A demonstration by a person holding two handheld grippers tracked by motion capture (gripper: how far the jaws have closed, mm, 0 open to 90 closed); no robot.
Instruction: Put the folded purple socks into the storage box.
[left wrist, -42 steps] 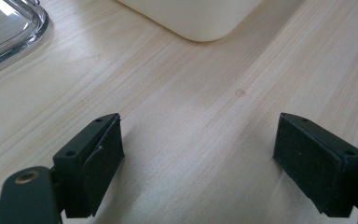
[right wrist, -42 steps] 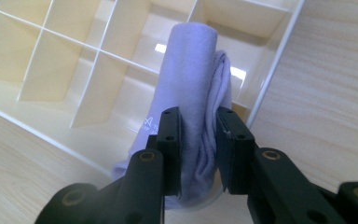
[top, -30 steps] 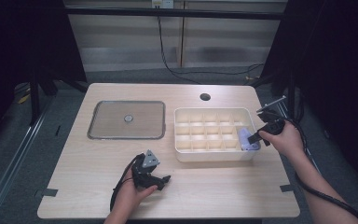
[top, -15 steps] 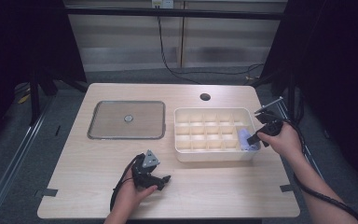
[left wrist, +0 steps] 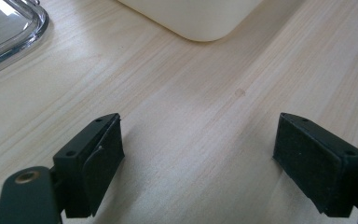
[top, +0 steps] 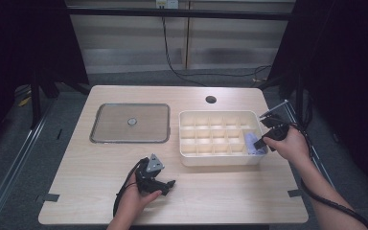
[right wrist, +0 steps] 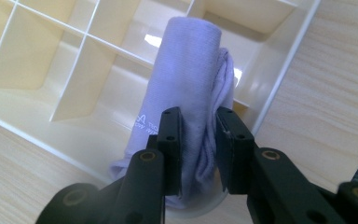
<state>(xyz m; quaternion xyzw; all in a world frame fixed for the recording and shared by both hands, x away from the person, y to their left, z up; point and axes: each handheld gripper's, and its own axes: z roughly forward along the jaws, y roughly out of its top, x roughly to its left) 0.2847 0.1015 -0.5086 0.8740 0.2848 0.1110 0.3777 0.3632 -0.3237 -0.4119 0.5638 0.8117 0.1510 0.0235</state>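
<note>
While the right gripper (right wrist: 198, 135) bites down on a rolled pale-purple cloth (right wrist: 186, 79), its two black jaws are pulled in narrow, pads pressed on either side of the roll's near end, and you can see the fabric bunching between them. That cloth lies at a slant in the white divided tray (right wrist: 51, 74), its far end up against a thin partition, its near end hanging over the tray's rim where the jaws have it. From above, the right gripper (top: 263, 140) comes in over the tray's right edge, the person's right hand (top: 292, 146) wrapped around it, and the cloth (top: 251, 143) sits in the tray's (top: 220, 160) near right corner compartment. Every other compartment looks bare. Over on the other side, the left gripper (left wrist: 198, 158) has its jaws spread wide with nothing but bare wood between them, hovering low over the light wooden table (left wrist: 191, 93), one rounded corner of the tray just ahead of it. In the high view that left gripper (top: 155, 179) rests near the table's front edge, held by the left hand (top: 139, 196), well apart from the tray. Farther out, a clear flat lid (top: 130, 123) with a small round knob lies on the table just left of the tray, and a small dark hole (top: 211, 99) marks the tabletop behind it.
</note>
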